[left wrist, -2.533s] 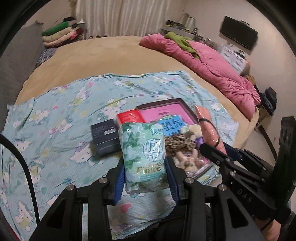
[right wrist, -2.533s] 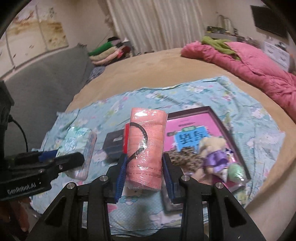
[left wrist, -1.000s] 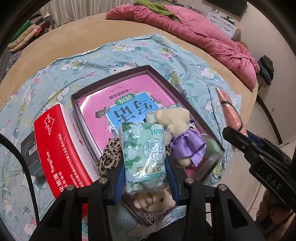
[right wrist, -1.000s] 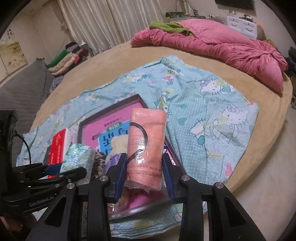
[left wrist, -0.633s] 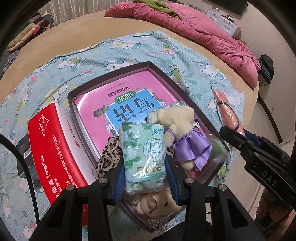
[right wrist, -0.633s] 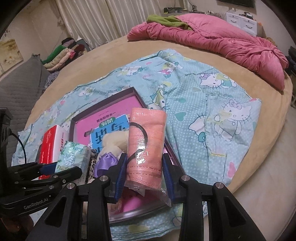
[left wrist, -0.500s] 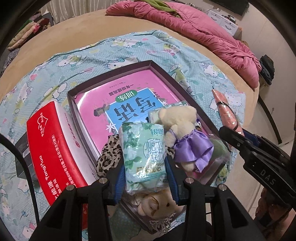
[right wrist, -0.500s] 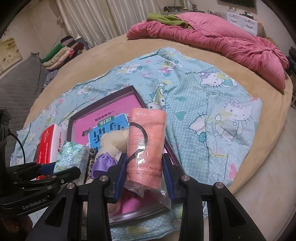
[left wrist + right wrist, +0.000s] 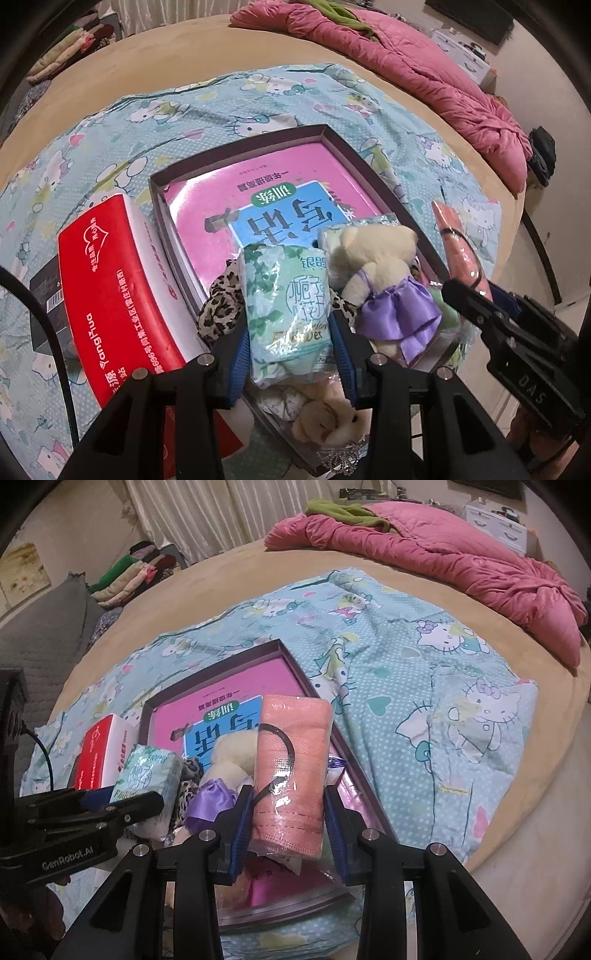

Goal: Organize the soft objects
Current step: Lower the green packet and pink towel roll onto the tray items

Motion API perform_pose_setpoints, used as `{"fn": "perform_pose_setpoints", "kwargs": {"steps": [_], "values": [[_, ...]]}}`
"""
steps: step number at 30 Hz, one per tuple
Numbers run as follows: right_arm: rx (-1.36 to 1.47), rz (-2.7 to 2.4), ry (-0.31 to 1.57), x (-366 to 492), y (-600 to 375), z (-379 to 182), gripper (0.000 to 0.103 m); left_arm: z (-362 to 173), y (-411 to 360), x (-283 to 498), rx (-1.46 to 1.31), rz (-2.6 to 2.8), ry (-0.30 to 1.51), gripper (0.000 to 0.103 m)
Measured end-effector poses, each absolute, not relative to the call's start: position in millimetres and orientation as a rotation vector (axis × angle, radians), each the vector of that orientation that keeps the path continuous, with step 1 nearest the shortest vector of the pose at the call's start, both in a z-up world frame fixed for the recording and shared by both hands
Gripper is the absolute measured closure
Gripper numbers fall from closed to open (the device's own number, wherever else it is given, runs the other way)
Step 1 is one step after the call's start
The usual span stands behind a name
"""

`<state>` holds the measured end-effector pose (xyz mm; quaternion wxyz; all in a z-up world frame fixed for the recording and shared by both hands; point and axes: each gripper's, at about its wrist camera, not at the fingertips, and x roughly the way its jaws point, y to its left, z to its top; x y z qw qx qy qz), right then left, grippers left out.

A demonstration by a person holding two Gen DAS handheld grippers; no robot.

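- My left gripper is clenched on the green tissue pack, holding it upright just above the near end of the dark tray. I judge it is held there because that end is where the soft things are gathering.
- My right gripper is clamped on the pink rolled towel, wrapped in clear film with a black band round it, and it hangs over the tray's near right corner. From the left wrist view the towel shows only as a pink sliver beside the right gripper's black finger.
- Already in the tray, on top of the pink book, sit the cream bear in a purple dress, a leopard-print cloth and a second small plush at the near rim. The far half of the book is bare, so I judge there is room to set both items down.
- The red tissue box stands outside the tray, touching its left wall, with a black box just beyond it on the Hello Kitty sheet.
- Compared with two and a half seconds ago, both grippers have come forward and over the tray; then the tray lay well ahead of the tissue pack, and the towel hung short of it.
- Over the last half second little changes: the view only creeps slightly closer, and both grasps are unchanged.
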<state>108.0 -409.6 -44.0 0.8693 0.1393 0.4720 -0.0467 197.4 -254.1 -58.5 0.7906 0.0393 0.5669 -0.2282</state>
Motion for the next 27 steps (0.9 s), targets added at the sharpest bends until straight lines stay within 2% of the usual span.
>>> {"fn": "perform_pose_setpoints", "kwargs": {"steps": [27], "values": [[0.286, -0.069, 1.032, 126, -395, -70, 0.065, -72, -254, 206, 0.079, -0.484, 1.25, 0.061]]}}
